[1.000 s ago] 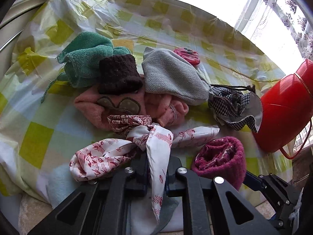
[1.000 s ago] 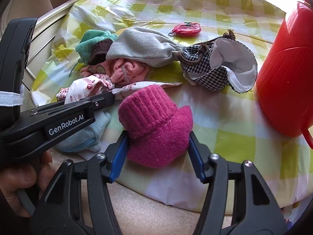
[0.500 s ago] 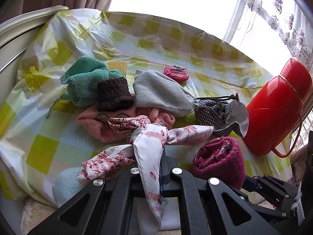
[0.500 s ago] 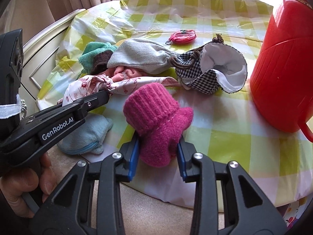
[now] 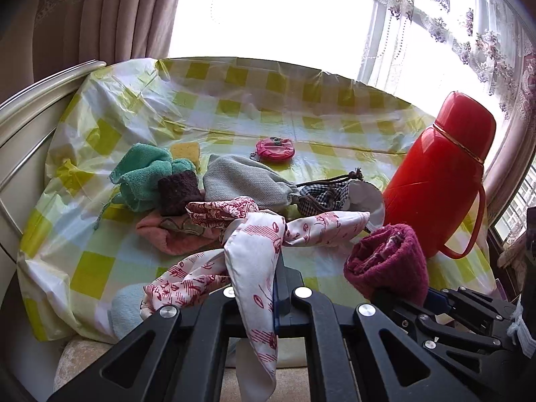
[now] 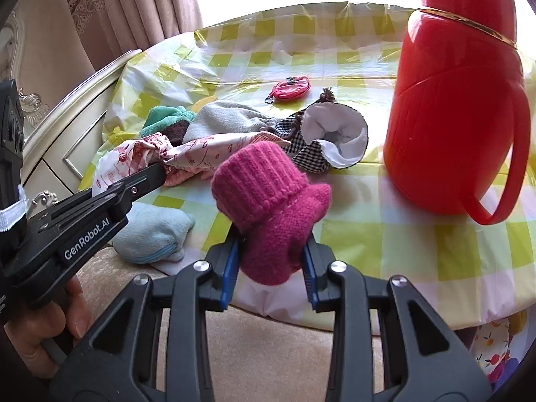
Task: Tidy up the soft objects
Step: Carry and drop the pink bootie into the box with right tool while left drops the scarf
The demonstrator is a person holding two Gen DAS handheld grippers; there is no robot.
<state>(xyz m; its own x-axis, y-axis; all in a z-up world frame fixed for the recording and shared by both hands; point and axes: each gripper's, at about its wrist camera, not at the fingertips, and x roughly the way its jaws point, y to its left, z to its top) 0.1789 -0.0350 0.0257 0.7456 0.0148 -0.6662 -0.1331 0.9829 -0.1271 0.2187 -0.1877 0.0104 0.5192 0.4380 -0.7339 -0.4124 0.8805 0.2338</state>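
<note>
"genrobot.ai" on left gripper (image 6: 160, 176)

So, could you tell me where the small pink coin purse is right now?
The pink coin purse lies alone on the checked tablecloth at the far side, behind the grey pouch and left of the red thermos.

Only one piece of lettering could be read: "GenRobot.AI", printed in white along the black side of the left gripper (image 6: 157, 176), as seen in the right wrist view. A few more white characters sat at the far left edge of that handle, too cut off to read.
</note>
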